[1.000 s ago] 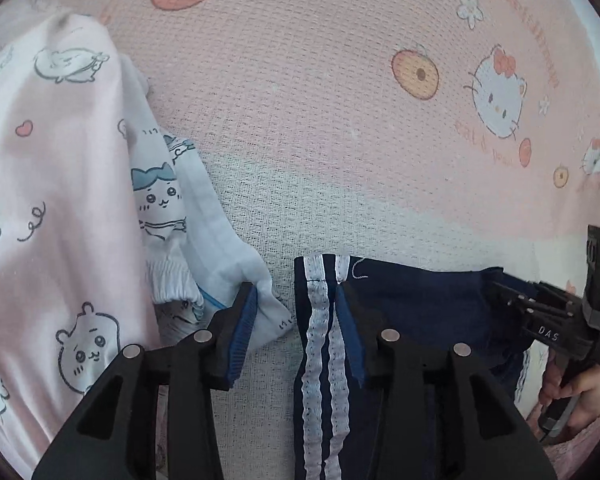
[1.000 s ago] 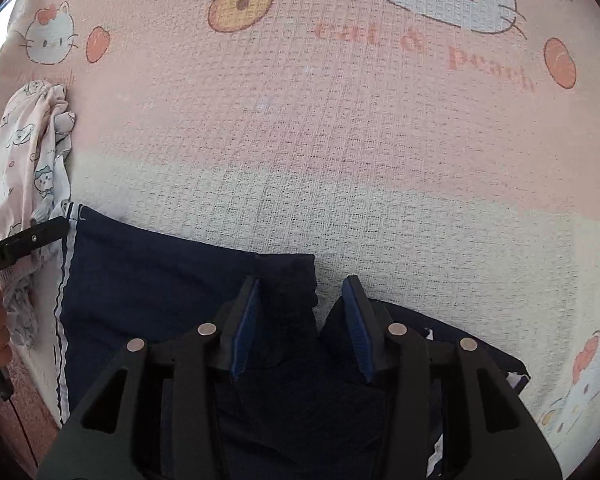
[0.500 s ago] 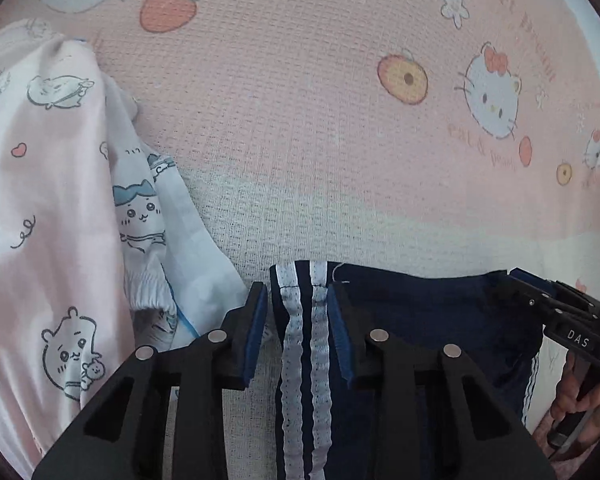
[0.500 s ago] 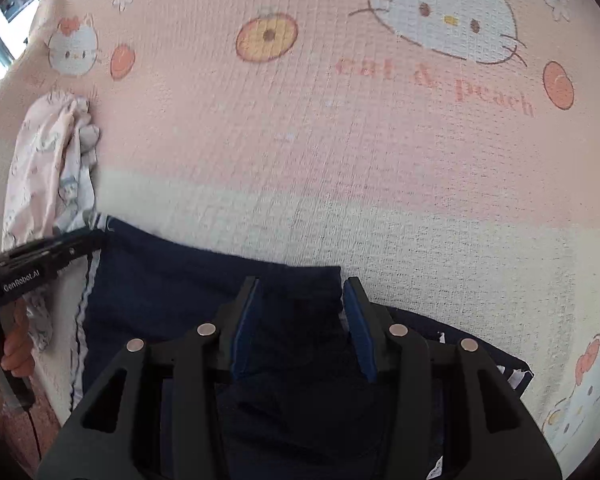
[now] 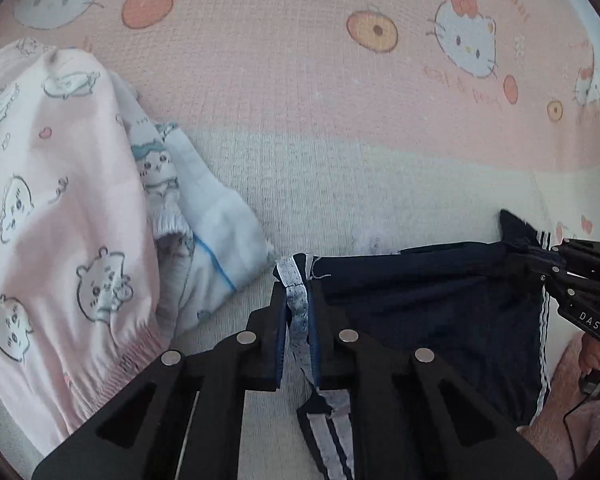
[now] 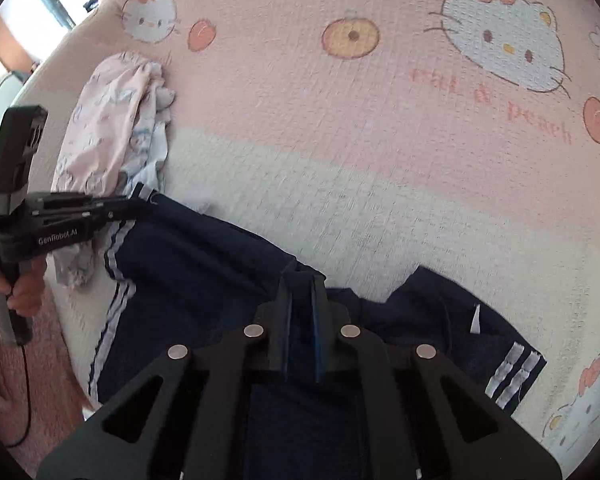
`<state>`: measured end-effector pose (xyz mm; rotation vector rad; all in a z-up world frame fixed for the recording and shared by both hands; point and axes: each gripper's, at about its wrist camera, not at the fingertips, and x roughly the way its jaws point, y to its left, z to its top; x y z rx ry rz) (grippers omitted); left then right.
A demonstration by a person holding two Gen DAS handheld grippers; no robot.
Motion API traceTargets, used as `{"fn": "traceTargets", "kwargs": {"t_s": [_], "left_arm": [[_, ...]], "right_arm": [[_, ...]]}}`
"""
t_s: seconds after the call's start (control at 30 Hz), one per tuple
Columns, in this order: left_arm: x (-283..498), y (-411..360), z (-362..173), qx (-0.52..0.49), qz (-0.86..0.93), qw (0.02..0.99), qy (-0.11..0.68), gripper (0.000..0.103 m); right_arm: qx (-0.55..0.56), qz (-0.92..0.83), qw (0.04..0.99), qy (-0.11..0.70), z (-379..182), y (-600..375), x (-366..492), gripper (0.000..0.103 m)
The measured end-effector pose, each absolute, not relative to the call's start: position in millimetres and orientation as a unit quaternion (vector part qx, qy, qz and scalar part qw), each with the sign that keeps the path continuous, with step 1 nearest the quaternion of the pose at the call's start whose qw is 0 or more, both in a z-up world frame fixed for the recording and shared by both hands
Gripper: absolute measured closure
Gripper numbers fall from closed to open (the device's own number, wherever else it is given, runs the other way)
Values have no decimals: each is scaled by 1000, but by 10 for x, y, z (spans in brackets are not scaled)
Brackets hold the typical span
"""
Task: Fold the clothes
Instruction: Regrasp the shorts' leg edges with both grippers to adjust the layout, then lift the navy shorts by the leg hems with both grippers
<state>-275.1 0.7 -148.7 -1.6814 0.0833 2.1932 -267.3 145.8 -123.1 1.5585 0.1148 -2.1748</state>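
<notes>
1. Nearest in the left wrist view, the left gripper (image 5: 298,320) is clamped on the white-striped edge of the navy shorts (image 5: 420,312); the striped band runs between its two fingers and hangs down below them; the corner of the cloth sticks up just past the fingertips.
2. Nearest in the right wrist view, the right gripper (image 6: 302,308) is closed on a raised fold of the same navy shorts (image 6: 204,280); its blue pads (image 6: 315,344) stand close together with dark cloth pinched between them.
3. The shorts lie stretched between the two grippers on the blanket (image 6: 380,184); in the right wrist view one striped side runs down the left edge, and another striped end (image 6: 512,372) lies to the right, with a small white tag near it.
4. A person's hand (image 6: 16,292) holds the handle of the left gripper at the left edge of the right wrist view; in the left wrist view another hand (image 5: 598,354) shows at the right edge under the right gripper.
5. Just beside the shorts, to the left, lies a pink garment with cartoon animals (image 5: 52,216); a pale blue garment (image 5: 208,232) is tucked against it, its edge nearly touching the shorts' corner.
6. Farther off, the blanket turns from cream to pink and carries cat faces, peaches and lettering.
</notes>
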Motion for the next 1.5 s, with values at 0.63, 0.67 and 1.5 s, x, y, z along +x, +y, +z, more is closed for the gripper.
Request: {"fn": "traceTargets", "kwargs": {"t_s": [0.63, 0.67, 1.5], "left_arm": [[-2938, 35, -1323, -554, 807, 196, 52, 94], [-2970, 13, -1239, -537, 819, 193, 49, 94], [-2247, -119, -1182, -631, 752, 187, 25, 60]], "right_arm": [[565, -800, 193, 49, -1357, 1555, -2689, 95], [552, -811, 187, 46, -1279, 1555, -2720, 96], [557, -819, 130, -55, -826, 1745, -2083, 72]]}}
